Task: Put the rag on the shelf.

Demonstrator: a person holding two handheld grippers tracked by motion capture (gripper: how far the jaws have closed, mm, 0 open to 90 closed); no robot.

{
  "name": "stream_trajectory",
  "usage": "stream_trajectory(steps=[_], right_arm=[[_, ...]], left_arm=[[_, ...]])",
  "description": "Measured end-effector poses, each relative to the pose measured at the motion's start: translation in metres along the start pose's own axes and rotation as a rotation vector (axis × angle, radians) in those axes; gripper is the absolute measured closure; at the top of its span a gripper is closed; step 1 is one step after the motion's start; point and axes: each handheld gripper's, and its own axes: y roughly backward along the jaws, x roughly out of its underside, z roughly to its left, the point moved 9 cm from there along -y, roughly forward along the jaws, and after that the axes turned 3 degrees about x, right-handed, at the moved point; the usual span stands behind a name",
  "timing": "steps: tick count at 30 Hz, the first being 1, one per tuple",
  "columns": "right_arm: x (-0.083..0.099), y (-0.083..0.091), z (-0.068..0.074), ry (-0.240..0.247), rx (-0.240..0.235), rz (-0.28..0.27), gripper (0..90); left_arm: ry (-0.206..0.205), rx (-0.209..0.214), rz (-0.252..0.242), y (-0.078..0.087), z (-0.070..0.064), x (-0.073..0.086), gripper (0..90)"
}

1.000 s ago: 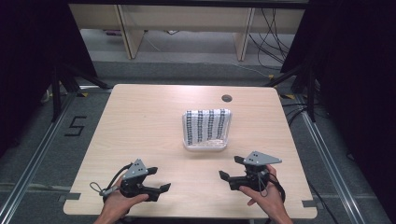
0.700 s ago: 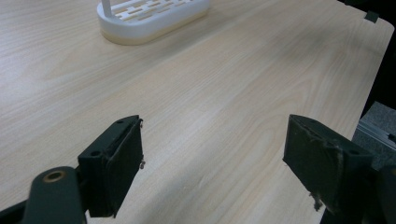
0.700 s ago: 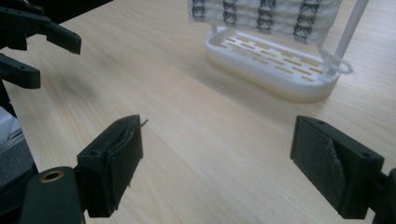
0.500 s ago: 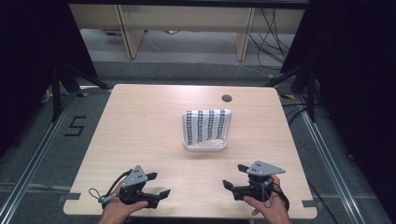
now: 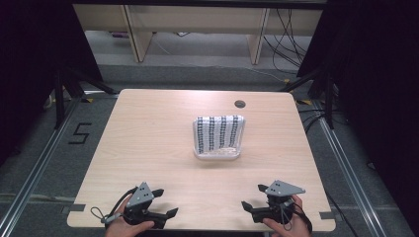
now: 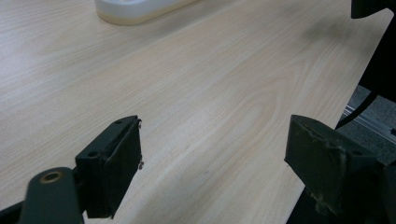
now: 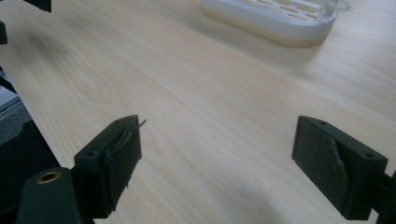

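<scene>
A white slotted tray [image 5: 217, 154] sits mid-table with a black-and-white striped item [image 5: 218, 132] lying in it. My left gripper [image 5: 165, 202] rests near the table's front edge at the left, held by a hand, jaws wide apart and empty. My right gripper [image 5: 252, 196] is at the front right, also open and empty, pointing inward. In the left gripper view the gripper [image 6: 215, 149] spans bare wood, with the tray's edge [image 6: 135, 8] far off. In the right gripper view the gripper [image 7: 217, 158] is open over bare wood, the tray [image 7: 275, 18] ahead.
The light wooden table [image 5: 148, 133] has a round cable hole [image 5: 240, 104] at the back right. Its front edge lies just under both hands. Cables and wooden furniture legs stand on the floor behind the table; a "5" mark [image 5: 79, 133] is on the floor at the left.
Both grippers have drawn back toward the table's front edge and sunk lower in the view. The tray and striped item have not moved.
</scene>
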Motion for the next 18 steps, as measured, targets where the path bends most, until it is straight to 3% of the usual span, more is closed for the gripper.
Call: stream_trajectory(steps=[2,3,8,11,13,18], right_arm=[[0.003,0.0,-0.001,0.013,0.002,-0.002,16.8],[0.006,0.001,0.002,-0.016,0.009,0.015,16.8],[0.011,0.003,0.0,0.003,0.019,0.025,16.8],[0.014,0.004,0.003,-0.023,0.023,0.035,16.8],[0.015,0.004,0.003,0.0,0.013,0.035,16.8],[0.015,0.002,0.002,0.005,0.009,0.033,16.8]], left_arm=[[0.002,0.0,0.0,-0.001,0.0,0.001,17.5],[0.005,0.004,0.004,-0.001,0.0,0.001,17.4],[0.005,0.005,0.017,-0.002,0.0,0.002,17.3],[0.003,-0.002,0.013,-0.001,0.003,0.003,17.3],[0.004,-0.002,0.012,-0.001,0.004,0.002,17.3],[0.009,0.0,0.014,-0.002,0.004,0.003,17.3]])
